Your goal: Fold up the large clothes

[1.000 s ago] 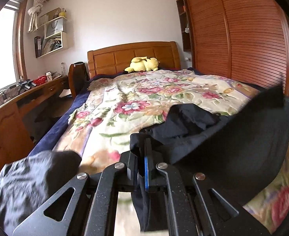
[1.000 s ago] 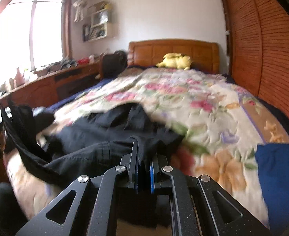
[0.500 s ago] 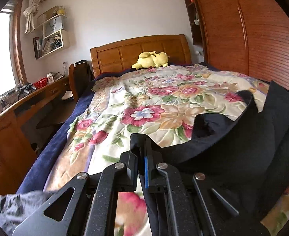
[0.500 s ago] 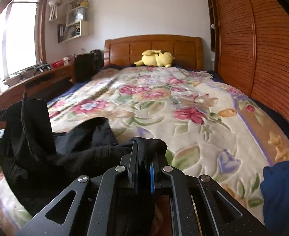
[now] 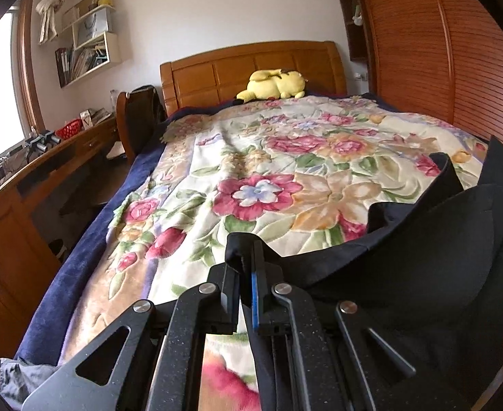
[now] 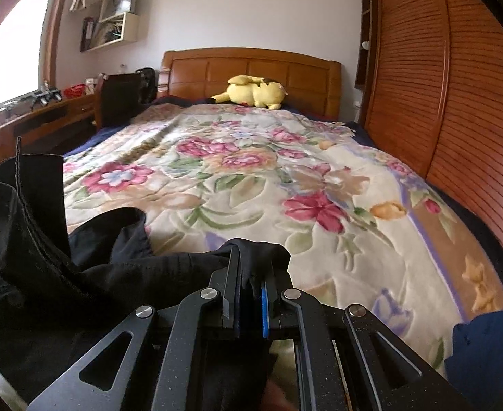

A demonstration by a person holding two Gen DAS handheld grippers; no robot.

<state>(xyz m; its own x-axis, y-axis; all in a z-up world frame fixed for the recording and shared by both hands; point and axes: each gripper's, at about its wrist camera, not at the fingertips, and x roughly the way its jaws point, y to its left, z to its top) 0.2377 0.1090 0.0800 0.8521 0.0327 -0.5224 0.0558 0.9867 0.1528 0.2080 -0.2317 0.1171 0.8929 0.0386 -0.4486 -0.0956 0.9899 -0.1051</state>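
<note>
A large black garment (image 5: 422,250) is stretched between my two grippers, low over the near end of a bed. My left gripper (image 5: 246,260) is shut on one corner of the cloth, which sticks up between its fingers. The rest of the cloth runs off to the right and sags in folds. In the right wrist view the black garment (image 6: 46,267) spreads to the left, and my right gripper (image 6: 251,274) is shut on a bunched edge of it. Part of the cloth hangs under both grippers, out of sight.
The bed carries a floral quilt (image 5: 285,171) with a wooden headboard (image 6: 251,68) and a yellow plush toy (image 6: 254,92) at its far end. A wooden wardrobe (image 6: 439,85) lines the right side. A desk (image 5: 46,167) and chair (image 5: 138,116) stand left. Grey clothing (image 5: 18,376) and blue clothing (image 6: 484,356) lie near.
Both grippers have carried the black garment forward over the bed. The headboard and plush toy look nearer, and the grey clothing has slid to the lower left corner.
</note>
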